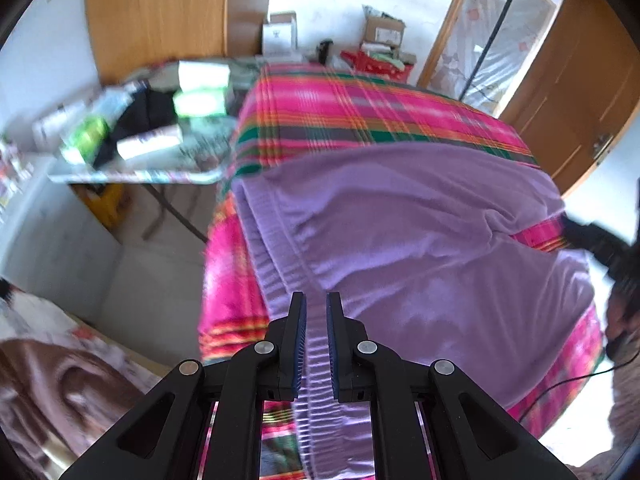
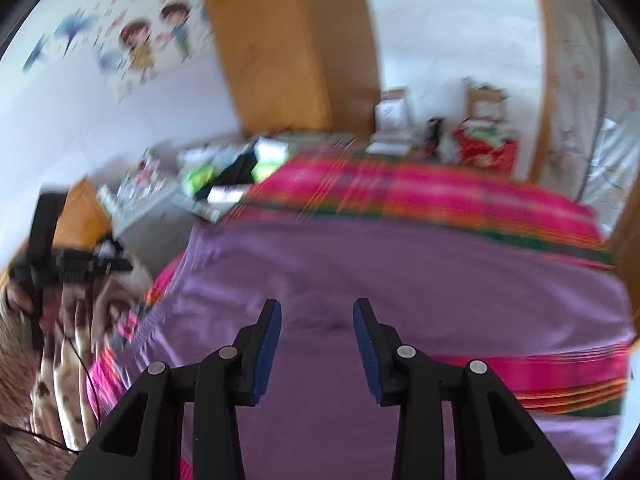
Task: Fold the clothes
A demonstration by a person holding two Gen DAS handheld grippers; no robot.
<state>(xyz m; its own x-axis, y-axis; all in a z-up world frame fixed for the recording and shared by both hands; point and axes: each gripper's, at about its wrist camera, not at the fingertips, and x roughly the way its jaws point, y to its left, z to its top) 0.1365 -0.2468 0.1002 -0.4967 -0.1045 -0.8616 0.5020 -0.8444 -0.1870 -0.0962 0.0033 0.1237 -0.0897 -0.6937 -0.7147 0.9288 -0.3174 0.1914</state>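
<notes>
- The left gripper (image 1: 316, 306) pinches the ribbed waistband (image 1: 320, 364) of a lilac garment (image 1: 420, 240), the band running straight between its nearly closed pads.
- The right gripper (image 2: 316, 312) hangs spread and empty over the same cloth, nothing between its fingers.
- The garment lies spread on a pink plaid blanket (image 1: 360, 108), a cluttered side table (image 1: 132, 168) beyond.
- A fold looks under way; next, the free claw likely needs an edge to grip.
</notes>
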